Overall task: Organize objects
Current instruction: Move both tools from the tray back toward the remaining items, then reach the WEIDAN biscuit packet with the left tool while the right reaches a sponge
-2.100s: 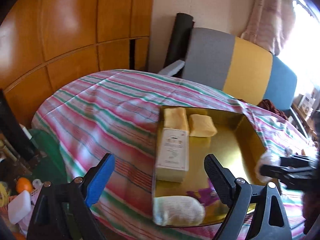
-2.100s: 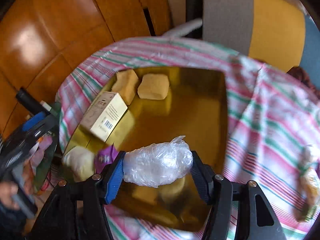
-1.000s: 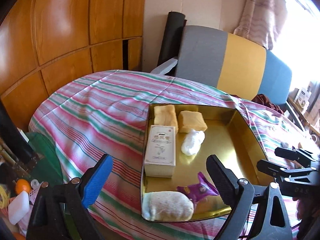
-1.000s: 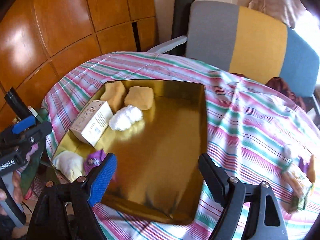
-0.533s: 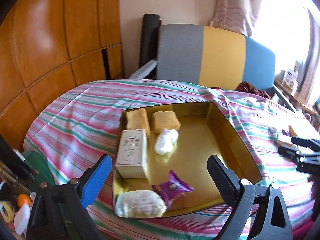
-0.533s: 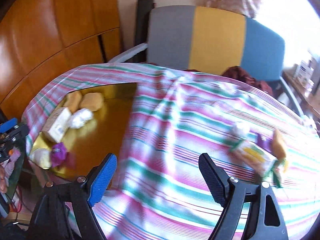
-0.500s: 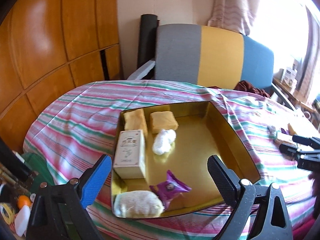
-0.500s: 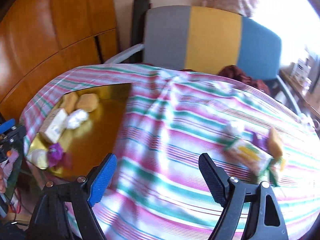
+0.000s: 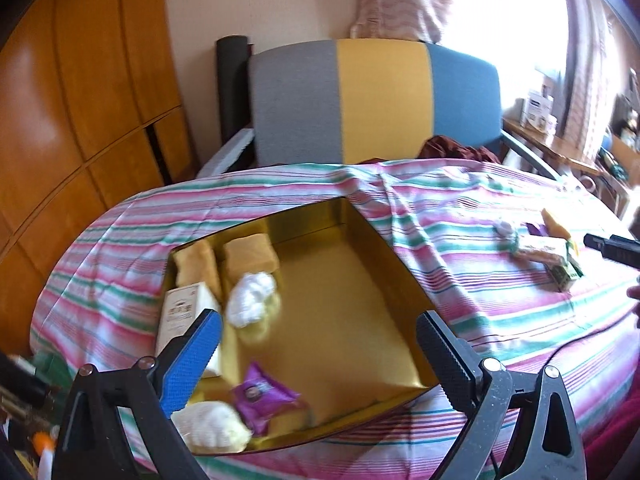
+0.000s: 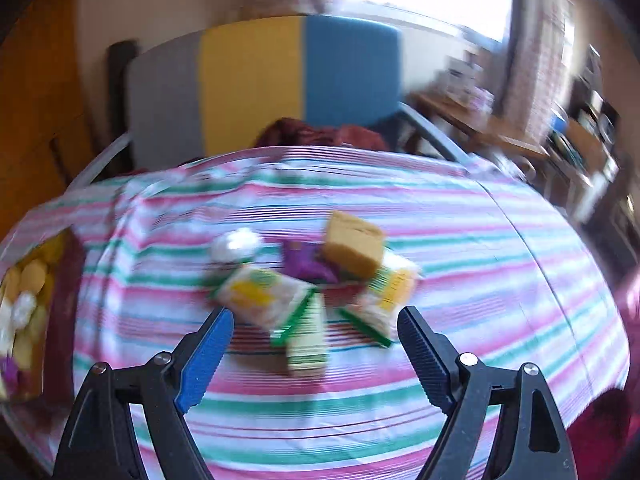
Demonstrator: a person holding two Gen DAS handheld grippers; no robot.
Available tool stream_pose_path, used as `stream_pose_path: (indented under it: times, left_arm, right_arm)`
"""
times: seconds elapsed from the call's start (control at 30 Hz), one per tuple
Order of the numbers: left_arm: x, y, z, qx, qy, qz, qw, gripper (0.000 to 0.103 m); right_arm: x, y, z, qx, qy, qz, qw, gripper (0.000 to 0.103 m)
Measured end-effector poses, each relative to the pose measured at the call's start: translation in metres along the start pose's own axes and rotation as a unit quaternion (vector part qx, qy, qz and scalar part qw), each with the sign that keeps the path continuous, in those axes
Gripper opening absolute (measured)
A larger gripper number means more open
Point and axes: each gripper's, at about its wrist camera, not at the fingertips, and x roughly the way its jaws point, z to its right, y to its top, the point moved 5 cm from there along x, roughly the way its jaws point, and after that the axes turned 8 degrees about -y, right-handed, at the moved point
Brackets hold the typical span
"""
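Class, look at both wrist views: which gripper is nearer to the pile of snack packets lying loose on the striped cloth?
Right. The right gripper hangs open just before the pile of snack packets. The left gripper is open over the gold tray, with the pile far off to its right.

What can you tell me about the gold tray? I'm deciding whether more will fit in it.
The tray is a shallow, square, shiny gold tin with low upright walls, lying flat on the striped cloth. Its left side holds two tan blocks, a white box, a white wad, a purple packet and a pale bun. The right half is bare. No gripper touches it.
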Motion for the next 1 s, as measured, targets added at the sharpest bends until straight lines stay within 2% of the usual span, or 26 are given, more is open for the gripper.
stream_pose_path:
  times: [0.17, 0.27, 0.4, 0.6, 0.77, 0.9, 1.0]
  left_arm:
    - [0.015, 0.009, 0.031, 0.031, -0.025, -0.007, 0.9992, 0.098]
    - [0.025, 0.018, 0.053, 0.046, -0.041, -0.011, 0.9980, 0.098]
    - [0.040, 0.025, 0.079, 0.059, -0.060, -0.022, 0.9962, 0.098]
    - [0.067, 0.028, 0.118, 0.054, -0.110, -0.056, 0.9909, 0.098]
    - [0.092, 0.033, 0.154, 0.045, -0.154, -0.090, 0.9830, 0.098]
    - [0.115, 0.038, 0.189, 0.029, -0.191, -0.121, 0.9736, 0.098]
    - [0.134, 0.040, 0.211, 0.015, -0.207, -0.146, 0.9674, 0.098]
  right_arm:
    - [0.020, -0.007, 0.050, 0.087, -0.073, -0.049, 0.992, 0.086]
    - [0.029, -0.017, 0.072, 0.130, -0.090, -0.085, 0.984, 0.086]
    - [0.041, -0.028, 0.087, 0.168, -0.077, -0.126, 0.975, 0.086]
    - [0.042, -0.030, 0.092, 0.190, -0.060, -0.137, 0.970, 0.086]
    - [0.043, -0.029, 0.103, 0.217, -0.055, -0.135, 0.965, 0.086]
    - [0.042, -0.028, 0.105, 0.227, -0.048, -0.135, 0.963, 0.086]
    - [0.044, -0.027, 0.103, 0.227, -0.038, -0.136, 0.964, 0.086]
